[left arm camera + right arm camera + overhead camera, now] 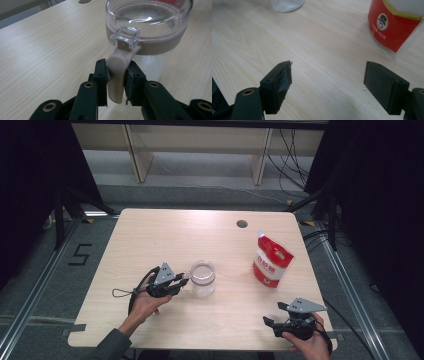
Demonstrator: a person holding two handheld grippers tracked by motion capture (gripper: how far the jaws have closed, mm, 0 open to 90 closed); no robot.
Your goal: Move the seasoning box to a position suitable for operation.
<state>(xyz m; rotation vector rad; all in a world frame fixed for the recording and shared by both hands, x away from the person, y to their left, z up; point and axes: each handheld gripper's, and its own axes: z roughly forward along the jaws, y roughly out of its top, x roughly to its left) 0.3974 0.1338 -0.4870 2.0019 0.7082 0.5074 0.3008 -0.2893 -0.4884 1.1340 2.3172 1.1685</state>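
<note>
Jar [150,47] work starts at its beige latch [117,75], which the left gripper [116,72] has its fingers [101,75] pinched on from both sides. Clear and hard-walled, likely plastic and light since it looks empty, the jar should slide or tip easily; its smooth wall offers poor purchase, so the latch or the beige band under the lid is the better hold. It stands upright near the middle of the counter [150,235], long axis vertical, latch pointing toward the left hand [145,302]. Well apart, the right gripper [328,82] rests at the near edge, fingers spread wide and empty, with a red bag [271,261] beyond it.
</note>
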